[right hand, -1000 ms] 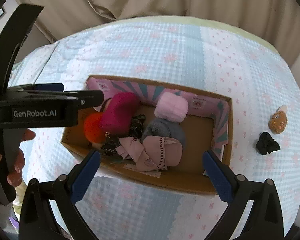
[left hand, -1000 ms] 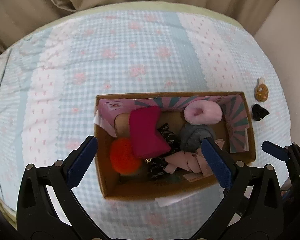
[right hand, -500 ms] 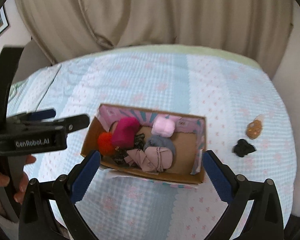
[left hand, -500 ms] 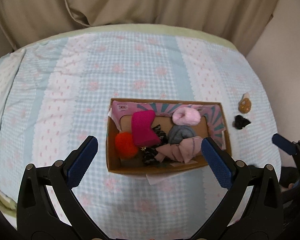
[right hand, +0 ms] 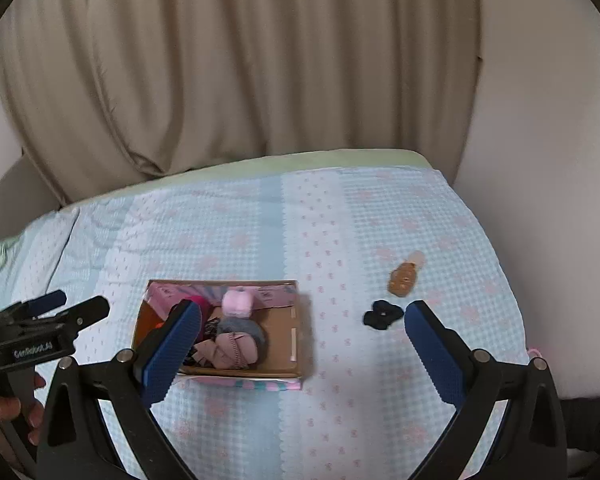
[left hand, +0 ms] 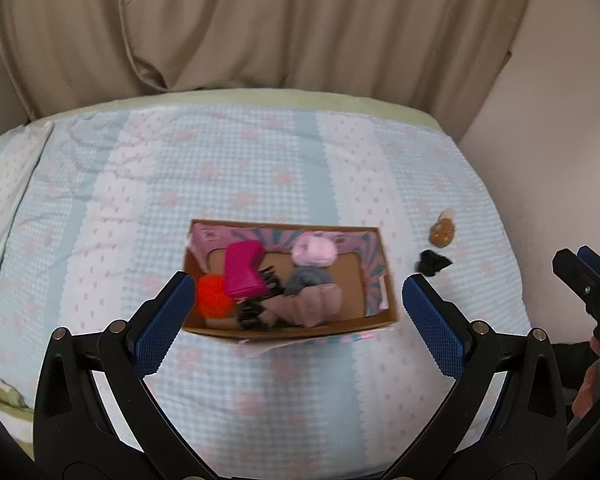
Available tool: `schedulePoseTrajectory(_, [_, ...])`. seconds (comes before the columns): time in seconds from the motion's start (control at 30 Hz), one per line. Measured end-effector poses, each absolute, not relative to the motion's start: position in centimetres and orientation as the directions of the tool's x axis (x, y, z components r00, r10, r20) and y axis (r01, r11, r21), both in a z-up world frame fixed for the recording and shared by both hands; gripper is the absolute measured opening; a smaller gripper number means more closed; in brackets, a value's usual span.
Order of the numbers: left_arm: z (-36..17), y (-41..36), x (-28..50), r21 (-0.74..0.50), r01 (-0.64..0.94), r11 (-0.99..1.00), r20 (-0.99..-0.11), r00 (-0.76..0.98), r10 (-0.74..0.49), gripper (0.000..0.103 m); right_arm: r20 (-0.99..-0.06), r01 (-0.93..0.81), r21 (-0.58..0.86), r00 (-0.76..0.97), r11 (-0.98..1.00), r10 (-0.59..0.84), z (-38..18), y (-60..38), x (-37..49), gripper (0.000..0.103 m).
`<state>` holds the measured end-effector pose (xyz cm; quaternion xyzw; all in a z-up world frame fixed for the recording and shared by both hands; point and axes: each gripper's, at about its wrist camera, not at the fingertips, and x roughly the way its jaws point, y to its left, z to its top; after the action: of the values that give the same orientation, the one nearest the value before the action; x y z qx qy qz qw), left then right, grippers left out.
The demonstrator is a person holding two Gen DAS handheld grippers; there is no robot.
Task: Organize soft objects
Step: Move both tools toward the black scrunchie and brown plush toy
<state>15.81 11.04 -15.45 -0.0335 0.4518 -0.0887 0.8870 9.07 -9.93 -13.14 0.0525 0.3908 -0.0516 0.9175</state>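
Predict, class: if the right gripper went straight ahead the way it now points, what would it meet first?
Probably bare checked bedspread. The right gripper, jaws open, aims between the cardboard box and the black scrunchie. Depth is unclear, so it might graze the box's right wall.

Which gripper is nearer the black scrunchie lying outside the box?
Right. The right gripper hangs open with one fingertip just beside the black scrunchie; the left gripper, also open, is centred over the cardboard box, further left.

The bed (left hand: 260, 172) has a light blue checked cover with pink flowers. On it lie 3 things – a cardboard box (left hand: 292, 326), a black scrunchie (left hand: 432, 262) and a brown plush toy (left hand: 442, 232).
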Motion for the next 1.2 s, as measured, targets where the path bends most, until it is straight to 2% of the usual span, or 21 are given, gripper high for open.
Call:
schedulePoseTrajectory(0.27, [-14.7, 3.2, 14.8, -0.161, 0.133, 0.978, -0.782, 0.587, -0.209, 0.103, -0.722, 0.144, 0.072, 0.69, 0.987, -0.048, -12.4, -17.8, 8.6, 0.102])
schedulePoseTrajectory(0.5, [-16.9, -5.3, 15.6, -0.155, 0.156, 0.975, -0.8, 0.56, -0.217, 0.103, -0.746, 0.1, 0.07, 0.666, 0.993, -0.015, -13.5, -24.8, 10.5, 0.102])
schedulePoseTrajectory(0.77, [-23.3, -13.4, 18.5, -0.135, 0.203, 0.97, -0.862, 0.458, -0.216, 0.103, -0.809, 0.061, 0.105, 0.586, 0.993, 0.05, -18.0, -31.1, 16.0, 0.102])
schedulePoseTrajectory(1.0, [-30.1, -17.5, 22.0, -0.142, 0.258, 0.955, -0.903, 0.362, -0.232, 0.103, -0.861, 0.081, 0.15, 0.5, 0.985, 0.089, -23.5, -33.9, 21.5, 0.102])
schedulePoseTrajectory(1.2, [-36.4, -19.1, 25.6, -0.187, 0.224, 0.956, -0.928, 0.279, -0.247, 0.102, -0.908, 0.115, 0.178, 0.401, 0.977, 0.118, -29.9, -34.4, 25.8, 0.101])
